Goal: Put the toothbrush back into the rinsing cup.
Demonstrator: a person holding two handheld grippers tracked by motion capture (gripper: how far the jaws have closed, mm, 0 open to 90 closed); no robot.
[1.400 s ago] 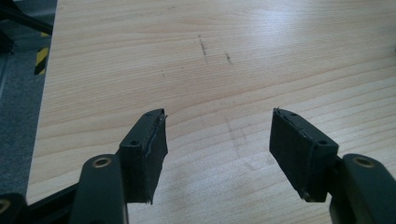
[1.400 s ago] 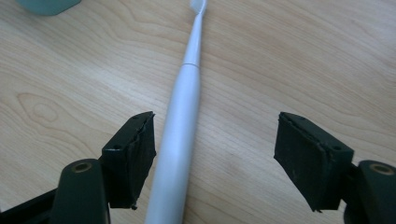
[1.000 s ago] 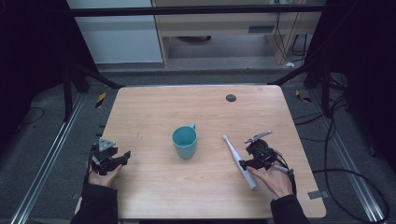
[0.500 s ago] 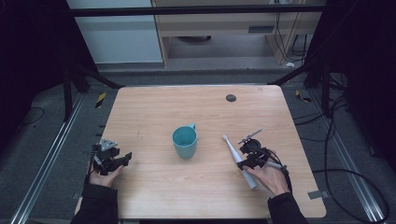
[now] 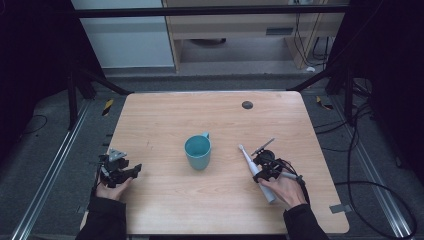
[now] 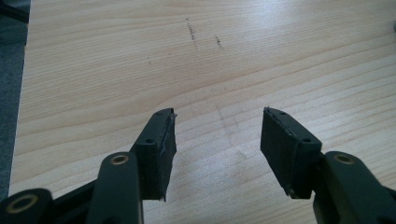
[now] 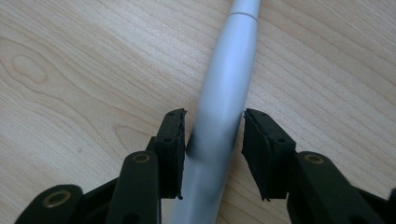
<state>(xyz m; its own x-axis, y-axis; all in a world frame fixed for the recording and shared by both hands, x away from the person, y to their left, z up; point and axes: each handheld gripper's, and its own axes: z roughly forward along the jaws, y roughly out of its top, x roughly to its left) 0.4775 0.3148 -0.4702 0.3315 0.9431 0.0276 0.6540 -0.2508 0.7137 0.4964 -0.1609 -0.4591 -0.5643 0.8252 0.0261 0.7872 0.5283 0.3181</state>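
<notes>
A white electric toothbrush lies on the wooden table, right of centre, with its head toward the far left. My right gripper reaches down over its handle. In the right gripper view the jaws have just been closing, and their pads press both sides of the grey-white handle. A teal cup stands upright at the table's middle. My left gripper rests near the left edge. Its jaws stand apart over bare wood; they have just been closing with nothing between them.
A small dark round hole sits in the tabletop at the far right. Black frame bars and cables surround the table. A pale cabinet stands beyond the far edge. The wood between the cup and each hand is bare.
My right gripper has sunk a little toward the toothbrush and its jaws have narrowed onto the handle. The left hand has stayed in place.
</notes>
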